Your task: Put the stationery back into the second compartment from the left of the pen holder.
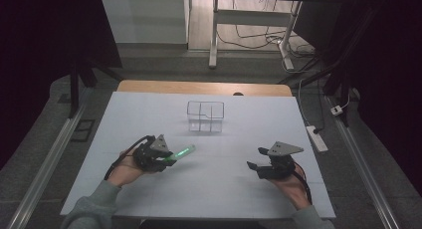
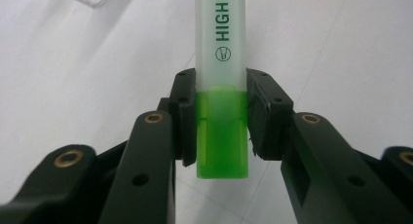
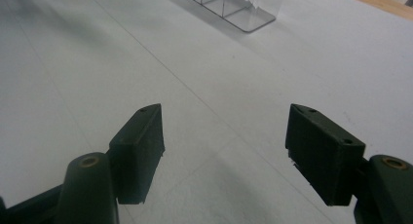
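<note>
Dim high view with dark room edges, white bench [image 1: 239, 134] evenly lit from above, soft shadows under both hands, slight grain, close-up gripper views brighter, near fingers [image 3: 139, 146] slightly soft-focused

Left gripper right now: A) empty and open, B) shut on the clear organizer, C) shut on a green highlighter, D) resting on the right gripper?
C: in the left gripper view the left gripper clamps the highlighter at its green end, both pads against it.
</note>
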Available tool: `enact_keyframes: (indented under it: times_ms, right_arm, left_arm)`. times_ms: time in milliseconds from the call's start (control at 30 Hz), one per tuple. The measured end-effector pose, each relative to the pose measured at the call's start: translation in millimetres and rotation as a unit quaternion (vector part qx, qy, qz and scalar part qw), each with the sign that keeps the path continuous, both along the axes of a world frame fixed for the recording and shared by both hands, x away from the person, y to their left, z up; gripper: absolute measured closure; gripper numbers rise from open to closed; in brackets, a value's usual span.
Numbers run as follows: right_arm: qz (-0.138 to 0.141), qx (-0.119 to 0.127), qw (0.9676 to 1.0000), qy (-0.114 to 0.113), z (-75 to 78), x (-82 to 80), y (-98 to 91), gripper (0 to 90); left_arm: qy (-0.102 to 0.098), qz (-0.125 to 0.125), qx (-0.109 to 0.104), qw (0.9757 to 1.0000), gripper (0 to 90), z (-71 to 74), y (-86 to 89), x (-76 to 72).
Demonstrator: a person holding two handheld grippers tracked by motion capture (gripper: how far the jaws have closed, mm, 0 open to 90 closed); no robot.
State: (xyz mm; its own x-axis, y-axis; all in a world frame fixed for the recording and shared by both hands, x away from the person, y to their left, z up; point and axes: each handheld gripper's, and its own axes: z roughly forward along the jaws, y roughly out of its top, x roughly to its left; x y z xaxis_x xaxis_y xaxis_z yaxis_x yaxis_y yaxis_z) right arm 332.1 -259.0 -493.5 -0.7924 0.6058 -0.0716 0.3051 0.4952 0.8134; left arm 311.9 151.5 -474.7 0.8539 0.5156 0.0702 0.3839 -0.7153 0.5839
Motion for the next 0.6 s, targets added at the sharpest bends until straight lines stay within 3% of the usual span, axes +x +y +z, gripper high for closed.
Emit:
enact_keyframes:
  times_ms: [367,600]
  right_arm:
    - [0.024,0.023,0.9994,-0.003,11.4,2.6,12.4,30.0]
    - [0.052,0.015,0.9985,0.005,17.4,4.8,26.6,29.7]
  left_arm:
    - [-0.005,-0.016,0.006,0.9998,66.6,3.8,-10.6,4.0]
    - [0.000,-0.033,0.014,0.9994,66.6,2.5,-21.8,8.8]
